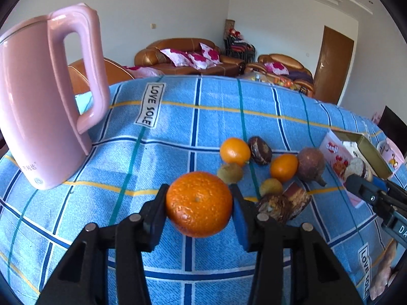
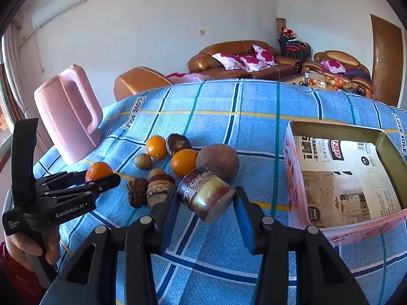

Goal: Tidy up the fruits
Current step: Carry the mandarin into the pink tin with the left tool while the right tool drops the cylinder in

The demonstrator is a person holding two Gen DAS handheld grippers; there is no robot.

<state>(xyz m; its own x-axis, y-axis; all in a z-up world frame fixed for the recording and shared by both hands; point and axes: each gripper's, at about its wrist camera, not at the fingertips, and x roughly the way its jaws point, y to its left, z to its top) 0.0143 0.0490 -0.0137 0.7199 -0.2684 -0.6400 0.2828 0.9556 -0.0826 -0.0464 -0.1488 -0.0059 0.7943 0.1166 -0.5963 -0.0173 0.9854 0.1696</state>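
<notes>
From the left wrist camera we see the left gripper [image 1: 199,204] clamped on a large, round, dimpled orange mandarin [image 1: 199,204], one black finger pressing each side of it, above a blue checked tablecloth [image 1: 178,127] with white, navy, teal and yellow lines. Just beyond the mandarin lies a loose cluster of fruit: two small smooth oranges [image 1: 235,151], a round brownish-purple passion fruit [image 1: 310,164] and several dark, wrinkled pieces we cannot name with confidence. A tall pink plastic electric kettle [image 1: 43,101] stands upright at far left, well apart from the fruit. At the right edge an open pink tin box [image 1: 356,152] sits on the cloth, and the right gripper [image 1: 361,185] reaches in near it. From the right wrist camera we see the right gripper's blue-padded fingers [image 2: 245,225] spread wide, framing a short, cut, purple-and-yellow sugarcane segment [image 2: 206,194] that lies on the cloth without touching either pad. The tin box, lined with printed paper, lies just to the right. To the left, the left gripper holds the mandarin near the kettle.
</notes>
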